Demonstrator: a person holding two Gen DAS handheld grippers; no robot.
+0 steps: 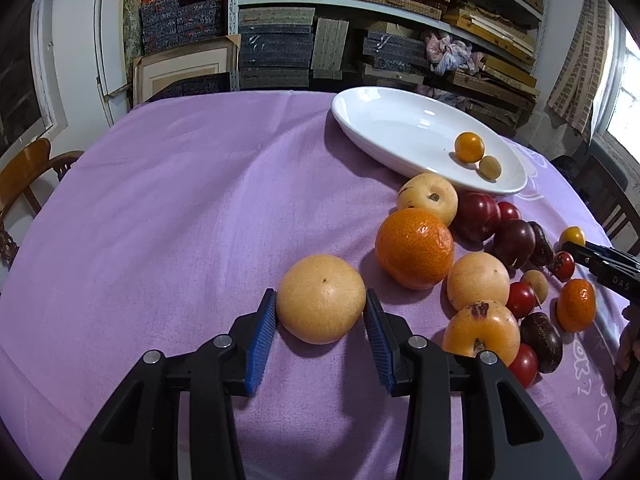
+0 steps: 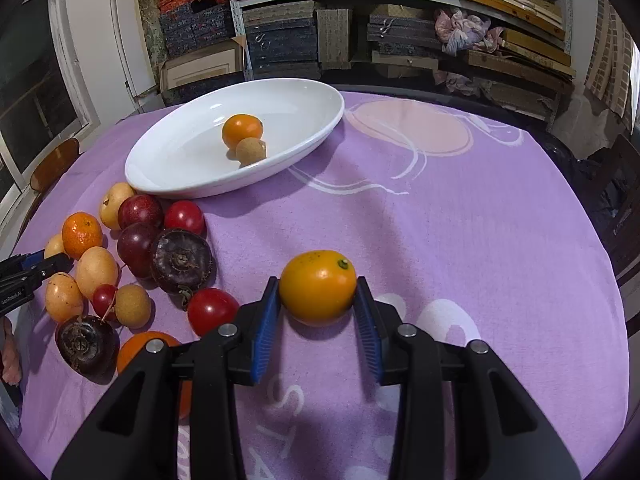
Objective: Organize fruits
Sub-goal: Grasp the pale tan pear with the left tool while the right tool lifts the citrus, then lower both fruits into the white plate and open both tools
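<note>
My left gripper [image 1: 320, 312] is shut on a pale tan round fruit [image 1: 320, 298], its blue pads touching both sides just above the purple tablecloth [image 1: 180, 200]. My right gripper [image 2: 317, 300] is shut on a yellow-orange kumquat [image 2: 318, 287]; it also shows in the left wrist view [image 1: 572, 236]. A white oval dish [image 1: 384, 120], also in the right wrist view [image 2: 184, 152], holds a kumquat [image 2: 242, 130] and a small tan longan [image 2: 250, 151]. A pile of fruit lies beside the dish: a tangerine [image 1: 414, 248], plums [image 1: 478, 216], cherry tomatoes [image 2: 212, 310], dark water chestnuts [image 2: 182, 256].
Shelves with stacked boxes [image 1: 280, 40] stand behind the table. A wooden chair [image 1: 28, 176] is at the left edge, another dark chair [image 1: 612, 196] at the right. A person's hand [image 2: 10, 352] shows at the far left of the right wrist view.
</note>
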